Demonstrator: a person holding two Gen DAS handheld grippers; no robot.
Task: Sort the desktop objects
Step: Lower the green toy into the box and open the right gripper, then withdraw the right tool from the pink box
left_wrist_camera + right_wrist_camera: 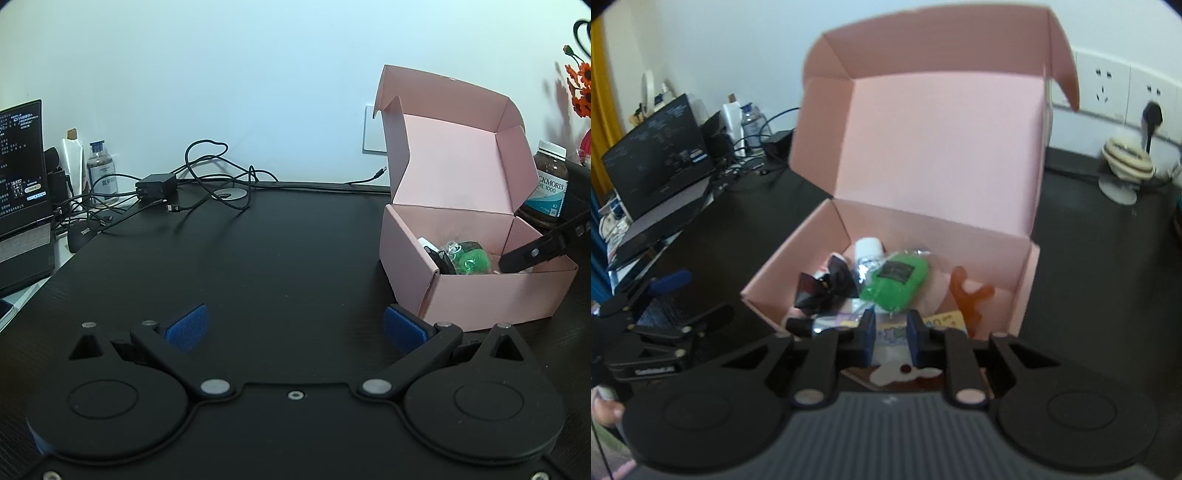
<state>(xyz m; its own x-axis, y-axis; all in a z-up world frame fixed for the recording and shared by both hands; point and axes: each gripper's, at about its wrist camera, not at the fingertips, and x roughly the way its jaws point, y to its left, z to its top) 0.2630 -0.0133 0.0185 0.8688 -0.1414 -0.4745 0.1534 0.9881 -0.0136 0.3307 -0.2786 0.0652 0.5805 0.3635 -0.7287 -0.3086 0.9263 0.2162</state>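
One pink cardboard box, lid flap standing up behind it, sits on the black desk. Inside it: one soft green pouch, one glossy black bow left of the pouch, one white cylinder behind them, one orange branching piece to the right. The right gripper hangs over the box's near wall, its blue pads drawn close together, nothing between them. The left gripper, left of the box, stands wide apart, empty.
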